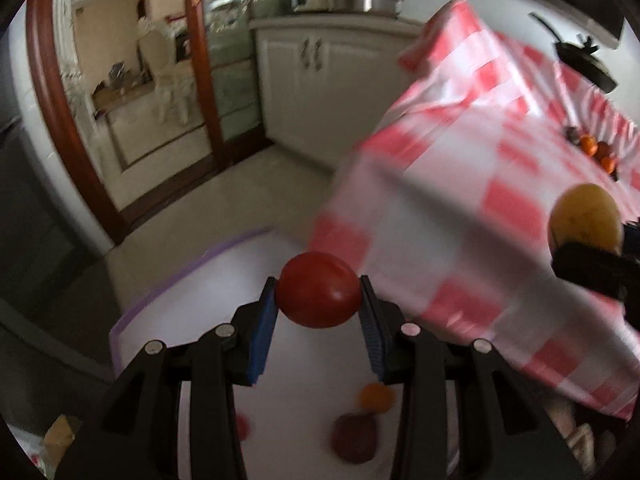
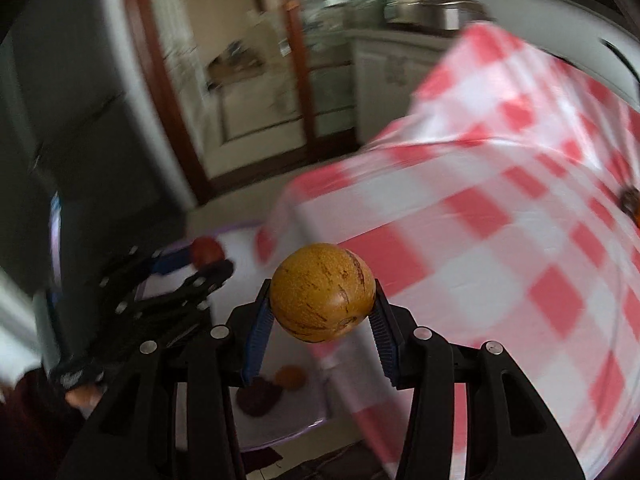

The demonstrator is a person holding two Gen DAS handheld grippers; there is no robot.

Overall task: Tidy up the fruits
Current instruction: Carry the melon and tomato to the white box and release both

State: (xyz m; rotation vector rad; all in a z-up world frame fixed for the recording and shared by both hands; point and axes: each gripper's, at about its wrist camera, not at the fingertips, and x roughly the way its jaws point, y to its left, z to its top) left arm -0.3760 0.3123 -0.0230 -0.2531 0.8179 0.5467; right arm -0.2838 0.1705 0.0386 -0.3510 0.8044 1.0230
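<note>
Left wrist view
Left gripper [image 1: 319,294]: clamped on a tomato [image 1: 318,289], one blue pad on each side of it.
Tomato: held in the air above a white bin [image 1: 168,320] with a purple rim.
Bin: holds an orange [image 1: 375,397] and a dark red fruit [image 1: 354,438] near its right side, both blurred; a third reddish fruit shows only partly behind the left finger.
Right gripper [image 1: 588,248]: at the right edge, gripping a yellow-brown fruit [image 1: 586,216]; its jaws are only partly seen.
Cloth [image 1: 480,208]: red-and-white checks over a table, right of the bin.
Far fruits [image 1: 596,152]: small orange and dark ones on the cloth, far right.

Right wrist view
Right gripper [image 2: 323,300]: closed on the yellow-brown fruit [image 2: 323,291], held over the bin's near right part.
Bin [image 2: 280,424]: the orange [image 2: 290,377] and the dark red fruit [image 2: 258,396] lie touching.
Left gripper [image 2: 200,260]: to the left, blurred, with the tomato [image 2: 207,250] at its tip.
Cloth [image 2: 500,220]: fills the right side.
</note>
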